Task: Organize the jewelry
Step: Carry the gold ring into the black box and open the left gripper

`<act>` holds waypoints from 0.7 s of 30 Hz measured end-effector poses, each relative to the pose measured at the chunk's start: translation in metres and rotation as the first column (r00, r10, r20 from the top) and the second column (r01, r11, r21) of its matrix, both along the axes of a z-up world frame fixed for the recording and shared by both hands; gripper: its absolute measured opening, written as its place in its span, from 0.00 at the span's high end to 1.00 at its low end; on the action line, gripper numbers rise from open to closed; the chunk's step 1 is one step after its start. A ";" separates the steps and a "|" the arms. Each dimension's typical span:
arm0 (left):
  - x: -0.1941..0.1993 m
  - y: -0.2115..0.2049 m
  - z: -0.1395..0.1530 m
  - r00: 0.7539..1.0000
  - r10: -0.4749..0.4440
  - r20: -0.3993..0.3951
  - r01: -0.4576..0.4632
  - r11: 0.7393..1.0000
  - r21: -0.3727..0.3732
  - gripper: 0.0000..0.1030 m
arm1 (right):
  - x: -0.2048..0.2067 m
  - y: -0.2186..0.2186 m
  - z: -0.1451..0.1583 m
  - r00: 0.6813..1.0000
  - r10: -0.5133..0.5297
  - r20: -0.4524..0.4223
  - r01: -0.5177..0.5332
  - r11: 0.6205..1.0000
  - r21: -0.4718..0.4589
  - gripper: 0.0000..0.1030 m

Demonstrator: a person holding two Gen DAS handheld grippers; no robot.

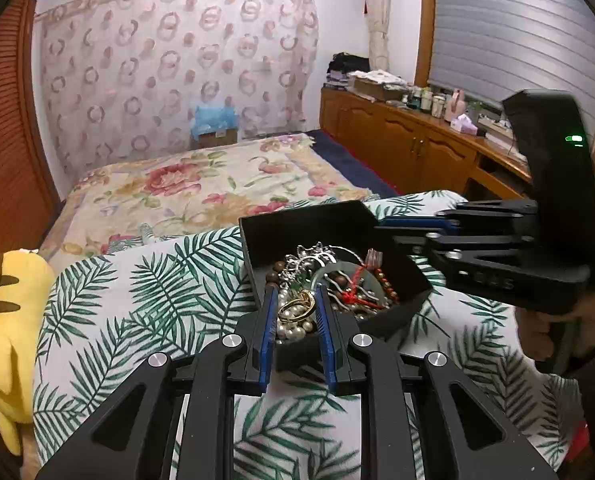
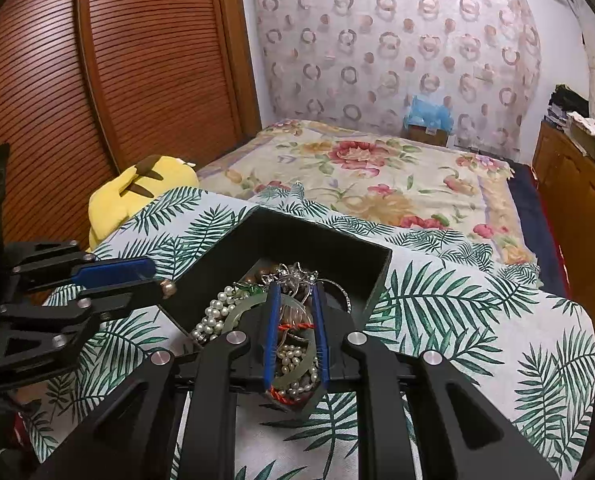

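Observation:
A black open box (image 1: 309, 224) (image 2: 297, 236) full of tangled jewelry stands on a palm-leaf cloth. In it lie pearls (image 1: 293, 326) (image 2: 211, 316), a gold ring (image 1: 295, 307), a pale green bangle (image 1: 339, 270) (image 2: 241, 314), red cord (image 1: 357, 298) and silver pieces (image 2: 293, 274). My left gripper (image 1: 296, 294) is open, its fingertips over the box's near part, either side of the gold ring. My right gripper (image 2: 296, 290) is open with its blue-padded fingers over the box. It also shows in the left wrist view (image 1: 381, 226) reaching to the box's right rim.
The palm-leaf cloth (image 1: 137, 304) (image 2: 457, 312) covers the surface. A yellow plush toy (image 1: 5, 320) (image 2: 137, 188) sits at its left edge. A floral bed (image 1: 201, 184) lies behind, wooden cabinets (image 1: 397, 140) to the right, a slatted wardrobe (image 2: 57, 80) to the left.

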State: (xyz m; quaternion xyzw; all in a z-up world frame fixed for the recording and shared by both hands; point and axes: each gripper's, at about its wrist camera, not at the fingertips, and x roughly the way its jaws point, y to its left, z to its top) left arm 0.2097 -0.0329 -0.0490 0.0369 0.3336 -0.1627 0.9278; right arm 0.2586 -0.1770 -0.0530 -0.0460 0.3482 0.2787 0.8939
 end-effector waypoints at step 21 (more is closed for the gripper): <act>0.070 -0.013 -0.015 0.998 0.042 -0.045 -0.043 0.998 -0.040 0.82 | -0.012 -0.036 0.006 0.999 -0.049 0.015 0.049 0.999 0.012 0.82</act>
